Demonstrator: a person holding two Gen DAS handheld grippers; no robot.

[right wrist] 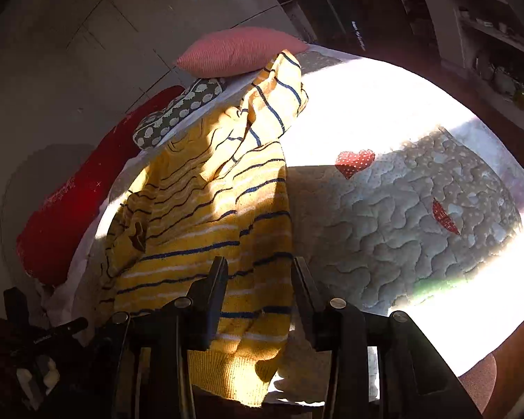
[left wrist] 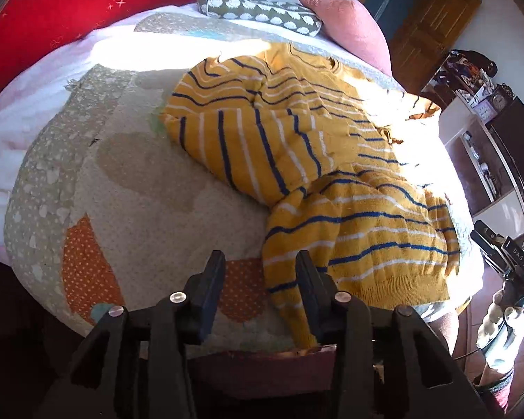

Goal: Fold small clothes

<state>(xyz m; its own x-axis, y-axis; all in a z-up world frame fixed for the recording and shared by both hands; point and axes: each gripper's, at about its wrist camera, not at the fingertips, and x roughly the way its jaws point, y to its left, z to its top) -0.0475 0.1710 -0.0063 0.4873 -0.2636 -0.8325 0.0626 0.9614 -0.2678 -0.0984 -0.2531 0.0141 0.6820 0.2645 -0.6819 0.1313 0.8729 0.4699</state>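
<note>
Yellow striped sweater (left wrist: 297, 160) sprawls crumpled on the quilted bed (left wrist: 150, 188) near its front edge — pillows (left wrist: 342, 17) behind; left claw (left wrist: 260, 279) and right claw (right wrist: 258, 286) gape wide, empty.

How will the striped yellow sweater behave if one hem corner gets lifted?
Likely floppy: the yellow sweater lies rumpled, so it should drape rather than hold shape. Its thick ribbed knit suggests decent grip, little slipping. On the textured quilt it would probably drag and bunch when pulled.

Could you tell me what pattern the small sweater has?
Mustard-yellow sweater with blue and white stripes; clearest in left wrist view.
</note>
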